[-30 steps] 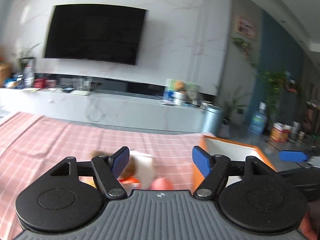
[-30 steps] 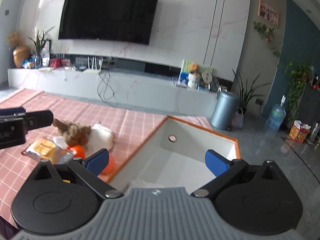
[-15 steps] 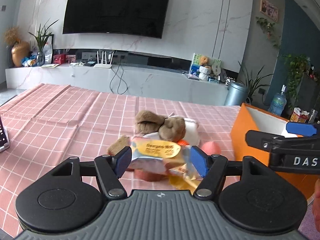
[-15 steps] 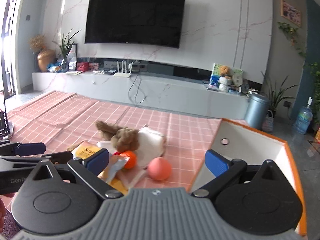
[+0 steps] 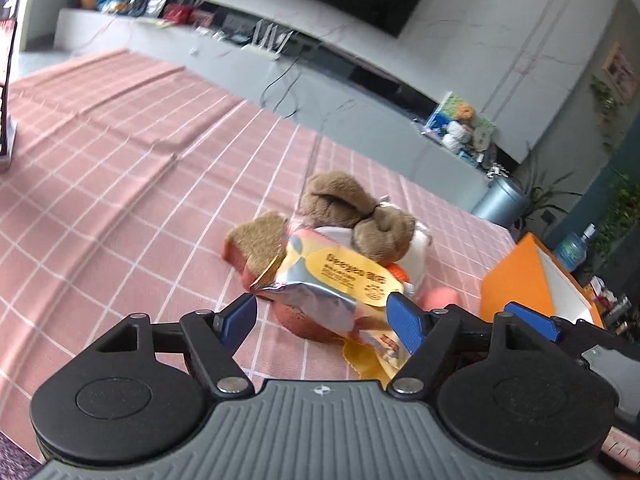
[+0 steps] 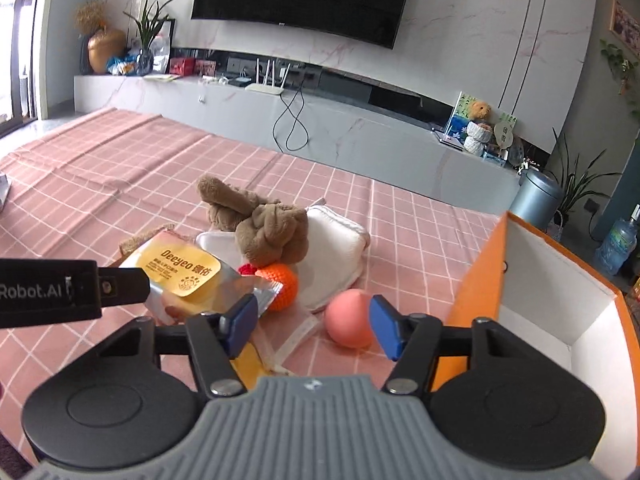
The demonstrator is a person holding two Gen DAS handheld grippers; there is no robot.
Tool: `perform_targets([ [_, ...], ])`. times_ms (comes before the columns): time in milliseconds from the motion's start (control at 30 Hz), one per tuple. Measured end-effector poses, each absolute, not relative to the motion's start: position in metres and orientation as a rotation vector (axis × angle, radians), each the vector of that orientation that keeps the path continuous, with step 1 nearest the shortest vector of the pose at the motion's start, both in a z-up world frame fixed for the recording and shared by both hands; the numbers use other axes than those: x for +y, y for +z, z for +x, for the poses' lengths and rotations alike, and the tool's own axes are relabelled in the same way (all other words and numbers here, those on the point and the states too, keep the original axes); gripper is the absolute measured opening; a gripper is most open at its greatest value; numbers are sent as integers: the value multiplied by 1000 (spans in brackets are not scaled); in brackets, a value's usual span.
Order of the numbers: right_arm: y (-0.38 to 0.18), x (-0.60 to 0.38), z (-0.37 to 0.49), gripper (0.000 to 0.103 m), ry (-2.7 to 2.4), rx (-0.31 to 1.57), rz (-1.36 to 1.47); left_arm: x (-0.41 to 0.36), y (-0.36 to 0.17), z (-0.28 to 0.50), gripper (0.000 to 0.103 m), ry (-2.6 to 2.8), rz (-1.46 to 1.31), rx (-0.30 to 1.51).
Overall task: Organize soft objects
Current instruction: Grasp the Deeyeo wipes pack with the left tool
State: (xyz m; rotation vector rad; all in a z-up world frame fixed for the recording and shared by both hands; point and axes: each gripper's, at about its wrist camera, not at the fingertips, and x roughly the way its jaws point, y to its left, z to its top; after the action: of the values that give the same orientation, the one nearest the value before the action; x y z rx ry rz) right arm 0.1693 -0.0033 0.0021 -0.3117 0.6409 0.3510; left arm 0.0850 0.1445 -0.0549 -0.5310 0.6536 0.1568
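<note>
- From where I'm standing, the left gripper is hovering low over the pink checked table, its jaws spread wide on either side of the near end of a foil snack packet, touching nothing yet.
- The packet is lying on top of the heap, partly over a slice-shaped brown sponge and against the brown plush toy; I'd be closing on the packet's sealed edge alone, so the sponge isn't dragged along.
- To the right, a white pad is sitting under the plush, with a knitted orange ball tucked against it; lifting slowly should be keeping those from rolling.
- The right gripper is waiting with jaws spread, empty, the pink ball lying just ahead between them; a gentle squeeze looks wise, as it seems soft and round.
- Farthest right, the orange box is standing open beside the heap, looking like the natural place for everything.
</note>
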Motion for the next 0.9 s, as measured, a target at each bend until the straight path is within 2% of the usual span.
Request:
perform_targets([
  [233, -7, 18, 202, 51, 307, 655, -320, 153, -67, 100, 86, 193, -597, 677],
  [400, -19, 27, 216, 43, 340, 703, -301, 160, -75, 108, 83, 226, -646, 697],
  [500, -27, 29, 215, 33, 379, 728, -305, 163, -79, 110, 84, 202, -677, 690],
  [567, -30, 31, 211, 19, 411, 734, -310, 162, -80, 113, 84, 187, -680, 695],
  [767, -25, 34, 194, 14, 508, 749, -295, 164, -80, 118, 83, 194, -710, 702],
  [900, -26, 33, 191, 6, 527, 790, -271, 167, -81, 118, 77, 190, -714, 701],
])
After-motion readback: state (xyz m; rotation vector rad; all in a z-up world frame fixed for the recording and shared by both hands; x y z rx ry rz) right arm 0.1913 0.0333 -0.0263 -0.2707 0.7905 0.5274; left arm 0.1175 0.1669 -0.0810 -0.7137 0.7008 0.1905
